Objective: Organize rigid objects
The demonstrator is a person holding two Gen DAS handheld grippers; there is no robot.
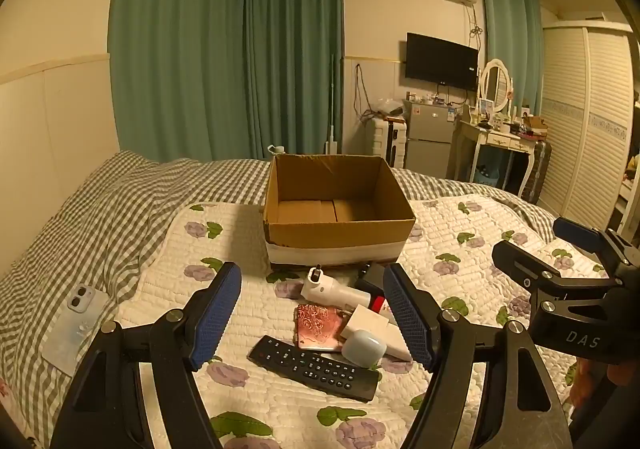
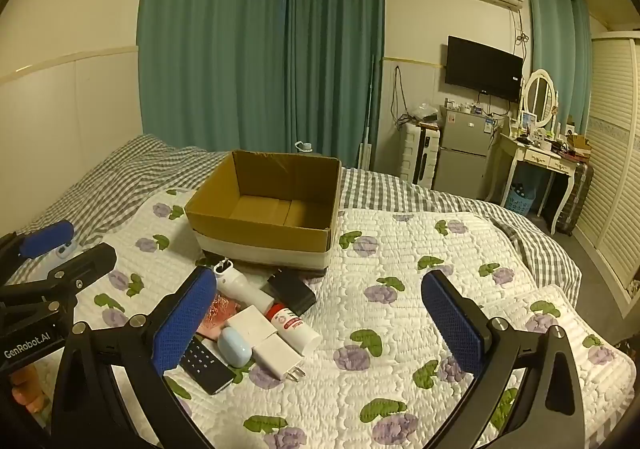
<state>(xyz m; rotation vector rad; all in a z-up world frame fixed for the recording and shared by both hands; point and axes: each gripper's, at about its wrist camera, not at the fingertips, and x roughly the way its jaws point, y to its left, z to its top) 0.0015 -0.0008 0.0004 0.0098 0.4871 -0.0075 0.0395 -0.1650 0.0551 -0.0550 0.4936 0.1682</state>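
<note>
Two grippers, the left gripper (image 1: 312, 319) and the right gripper (image 2: 320, 323), hover fully spread and empty, both angled downward over the bed. No item is boxed yet: the cardboard box (image 1: 340, 237) stands empty just behind the clustered objects. The nearest candidate, the remote control (image 1: 314, 367), requires lowering and closing across its narrow width.

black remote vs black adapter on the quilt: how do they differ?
The black remote is long, flat and covered in buttons; the black adapter is a short, blocky brick with plain faces. The remote lies at the near end of the pile, away from the cardboard box; the adapter sits right by the box's front wall. Both are black, lie on the floral quilt, and are outside the box.
</note>
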